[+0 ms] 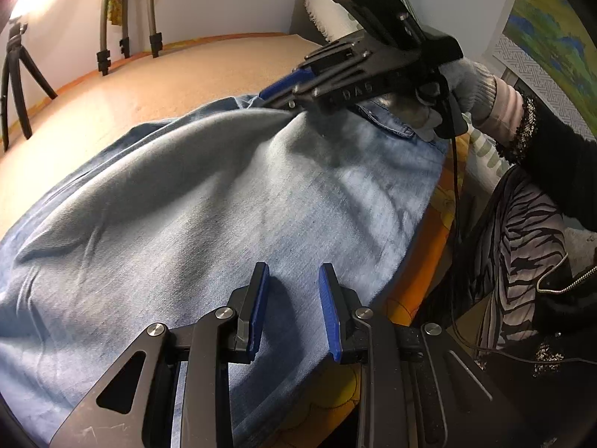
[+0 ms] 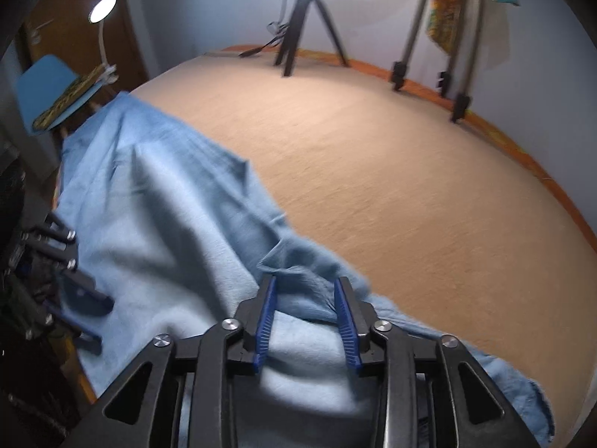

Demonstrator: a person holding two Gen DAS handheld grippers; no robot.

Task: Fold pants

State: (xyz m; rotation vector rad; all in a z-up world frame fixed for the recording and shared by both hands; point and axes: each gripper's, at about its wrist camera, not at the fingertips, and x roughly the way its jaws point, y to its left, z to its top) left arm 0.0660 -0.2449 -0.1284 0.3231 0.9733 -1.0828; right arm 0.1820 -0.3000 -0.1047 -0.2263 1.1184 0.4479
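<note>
Light blue denim pants lie spread on a tan bed surface, with the waistband at the far right. My left gripper hovers low over the flat cloth near the front edge, its jaws apart with nothing pinched between them. In the right wrist view it shows as dark fingers resting on the cloth. My right gripper points down at the pants' far edge. A bunched ridge of denim fills the gap and touches both blue pads. A gloved hand carries it.
Two tripods stand at the bed's far edge by the wall. A blue chair and a lamp sit at the left. An orange patterned sheet edges the bed beside the person's striped clothing.
</note>
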